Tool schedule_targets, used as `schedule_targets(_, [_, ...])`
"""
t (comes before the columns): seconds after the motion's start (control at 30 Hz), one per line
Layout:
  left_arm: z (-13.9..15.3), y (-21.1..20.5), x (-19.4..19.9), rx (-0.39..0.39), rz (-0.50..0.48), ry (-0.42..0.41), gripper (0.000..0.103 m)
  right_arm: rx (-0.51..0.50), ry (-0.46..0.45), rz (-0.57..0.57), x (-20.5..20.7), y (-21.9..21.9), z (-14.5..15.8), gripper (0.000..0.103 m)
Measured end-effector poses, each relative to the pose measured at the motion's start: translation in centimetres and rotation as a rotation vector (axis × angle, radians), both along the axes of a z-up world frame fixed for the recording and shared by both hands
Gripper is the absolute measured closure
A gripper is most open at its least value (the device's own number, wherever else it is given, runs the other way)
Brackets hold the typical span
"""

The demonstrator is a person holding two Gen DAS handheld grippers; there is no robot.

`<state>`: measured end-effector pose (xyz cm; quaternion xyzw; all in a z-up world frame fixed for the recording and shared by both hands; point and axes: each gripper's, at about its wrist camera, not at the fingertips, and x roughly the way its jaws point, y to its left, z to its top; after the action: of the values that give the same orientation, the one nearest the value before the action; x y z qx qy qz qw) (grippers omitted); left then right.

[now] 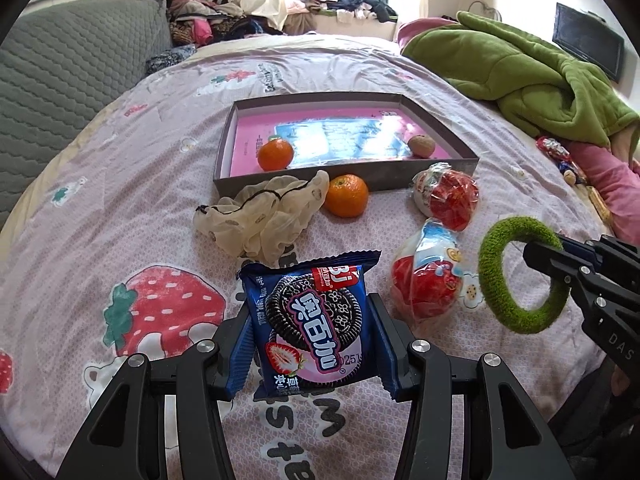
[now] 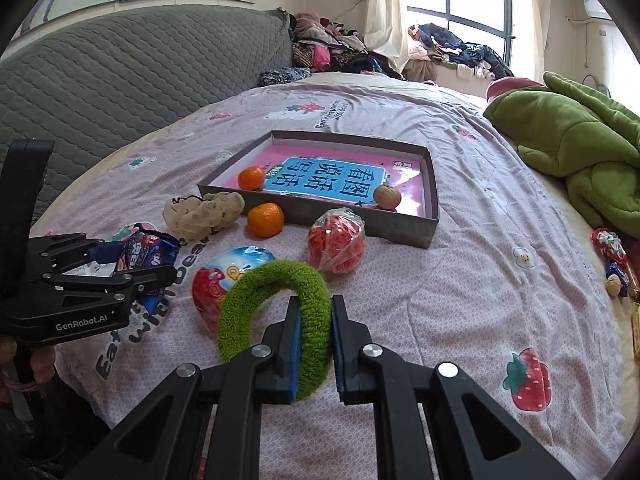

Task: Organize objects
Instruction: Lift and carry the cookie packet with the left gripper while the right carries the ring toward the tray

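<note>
**Both grippers loaded above a crowded bed**

The left gripper (image 1: 310, 332) holds a blue cookie packet (image 1: 310, 320) upright, its fingers (image 1: 244, 344) pressing the packet's two side edges. The right gripper (image 2: 316, 340) has its fingers (image 2: 294, 344) clamped tight on one side of a green fuzzy ring (image 2: 276, 308), the rest of the loop hanging free to the left.

Ahead lies a shallow grey box (image 1: 352, 176) with a low rim, open on top — inside, a pink-and-blue book (image 2: 332, 182) covers the floor, with a tangerine (image 1: 275, 154) near its front left corner and a walnut (image 1: 421, 145) at front right. The middle and back of the box are bare of loose items.

Just in front of the rim sit a cream scrunchie (image 1: 264, 216), a second tangerine (image 1: 346, 195) and a red wrapped treat (image 1: 448, 196); another red-and-blue wrapped treat (image 1: 428, 276) lies nearer the grippers.

The bed (image 1: 120, 184) wears a pink strawberry-print cover, open to the left. A green blanket (image 1: 540, 80) is heaped at the right, a grey quilted headboard (image 1: 72, 64) on the left, clothes piled by the window (image 2: 476, 4).
</note>
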<state>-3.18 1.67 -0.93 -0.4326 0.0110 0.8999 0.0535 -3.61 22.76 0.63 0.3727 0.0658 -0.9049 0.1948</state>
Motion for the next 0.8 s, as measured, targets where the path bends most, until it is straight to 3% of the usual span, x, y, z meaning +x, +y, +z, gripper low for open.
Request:
schedule_targets(0.27, [0.4, 0.3, 0.4, -0.003, -0.002, 0.019, 0.05, -0.007, 0.01, 0.029, 0.8, -0.9, 0.2, 0.089])
schedule_targets(0.8, [2.3, 0.3, 0.6, 0.016, 0.006, 0.137, 0.05, -0.054, 0.059, 0.029, 0.5, -1.3, 1.6, 0.09])
